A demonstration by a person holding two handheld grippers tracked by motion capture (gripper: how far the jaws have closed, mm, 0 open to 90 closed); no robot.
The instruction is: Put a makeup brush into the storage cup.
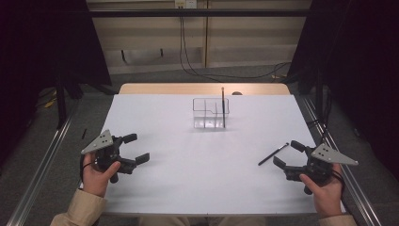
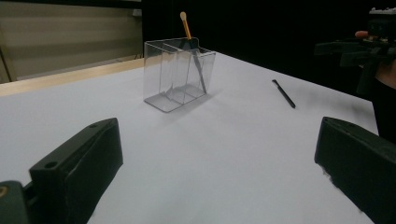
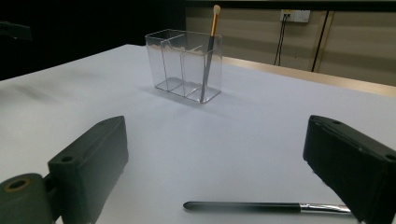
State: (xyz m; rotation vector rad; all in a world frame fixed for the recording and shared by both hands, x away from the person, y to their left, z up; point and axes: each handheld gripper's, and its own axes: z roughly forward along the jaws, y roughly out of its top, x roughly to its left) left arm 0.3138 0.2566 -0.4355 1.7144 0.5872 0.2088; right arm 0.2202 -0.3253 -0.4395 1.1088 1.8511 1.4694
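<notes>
From the high view we start at the left, where the left gripper (image 1: 134, 149) rests in a person's hand near the left edge of the white table (image 1: 188, 183), its jaws spread wide apart and holding nothing. Moving toward the middle and farther back, we find a clear plastic organizer (image 1: 210, 113) with several compartments standing upright on the table. A makeup brush (image 1: 223, 107) stands in its right-hand compartment, handle down and leaning slightly, its pale tip rising above the rim. Farther right and nearer the person, a second brush (image 1: 273, 154), thin and black, lies flat on the table at a slant, well apart from the organizer. At the far right, the right gripper (image 1: 288, 154) sits in the other hand, jaws also spread open and empty, just beside the lying brush. In the right gripper view, that brush stretches across the table between the two open jaws, its metal ferrule toward the right jaw.
</notes>
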